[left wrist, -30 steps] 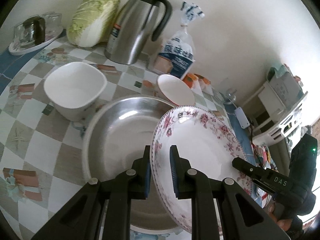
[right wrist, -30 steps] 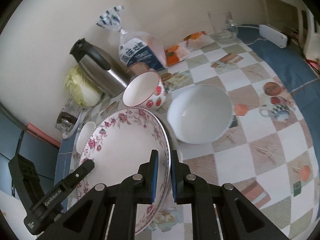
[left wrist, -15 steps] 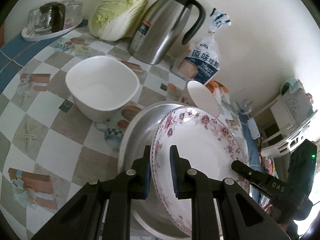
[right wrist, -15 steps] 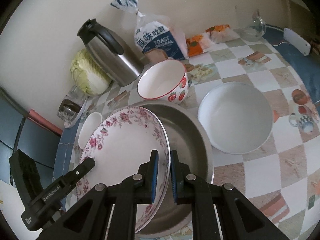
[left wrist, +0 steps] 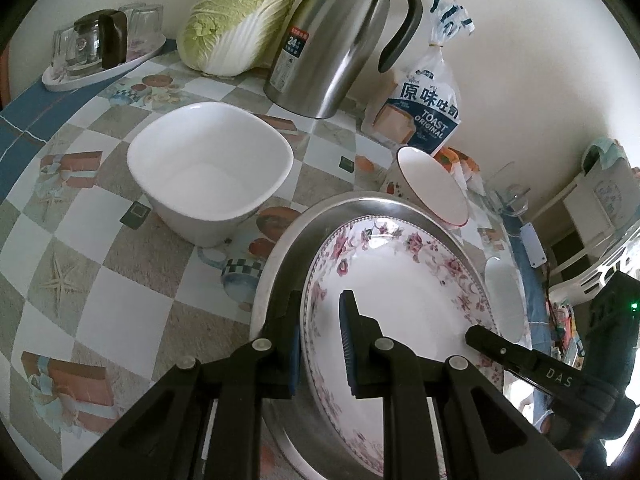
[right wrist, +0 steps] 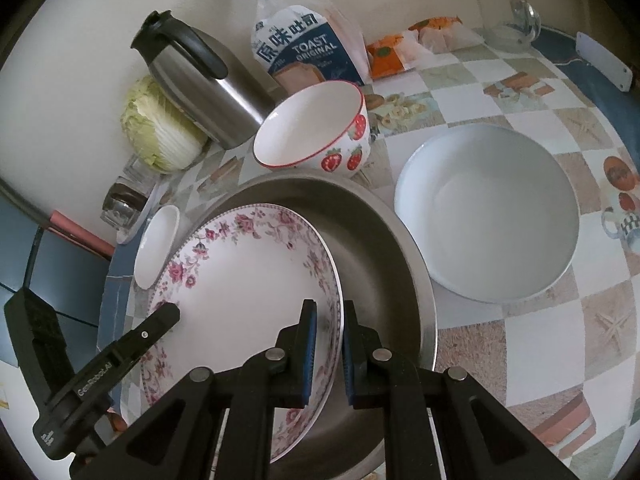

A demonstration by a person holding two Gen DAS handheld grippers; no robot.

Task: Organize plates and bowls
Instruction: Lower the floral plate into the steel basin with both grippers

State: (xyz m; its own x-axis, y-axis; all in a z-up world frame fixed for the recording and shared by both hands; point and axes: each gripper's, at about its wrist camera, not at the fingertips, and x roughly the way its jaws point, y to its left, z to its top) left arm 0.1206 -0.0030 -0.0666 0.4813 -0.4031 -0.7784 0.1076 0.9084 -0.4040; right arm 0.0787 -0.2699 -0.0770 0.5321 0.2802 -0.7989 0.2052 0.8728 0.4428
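Gripping opposite edges of the floral plate (left wrist: 400, 300) (right wrist: 240, 280), both hand-held tools have it between them over the steel basin (left wrist: 288, 248) (right wrist: 384, 248). From where I stand, the left gripper (left wrist: 322, 344) has its blue-padded fingers (left wrist: 347, 344) closed on the plate's rim, one outside and one on the white inner face; the right gripper (right wrist: 328, 344) is clamped the same way on the far edge, its fingers (right wrist: 310, 344) pinching the pink-rose border. The plate sits tilted inside the basin's rim; whether it touches the metal I cannot tell. In the left wrist view, a square white bowl (left wrist: 208, 172) stands on the checked tablecloth (left wrist: 100, 300) at about ten o'clock from the basin, just beside it. A strawberry bowl (right wrist: 316, 128) (left wrist: 434, 188) with a red rim stands at twelve o'clock of the basin in the right wrist view, close against its edge, and a round white bowl (right wrist: 488, 212) sits at two o'clock, just beside the basin. Behind them along the wall stand a steel thermos jug (left wrist: 340, 36) (right wrist: 200, 84), a napa cabbage (left wrist: 240, 16) (right wrist: 160, 132) and a bag of toast bread (left wrist: 428, 104) (right wrist: 300, 52). A small tray of glasses (left wrist: 100, 48) sits well off at the table's far corner.
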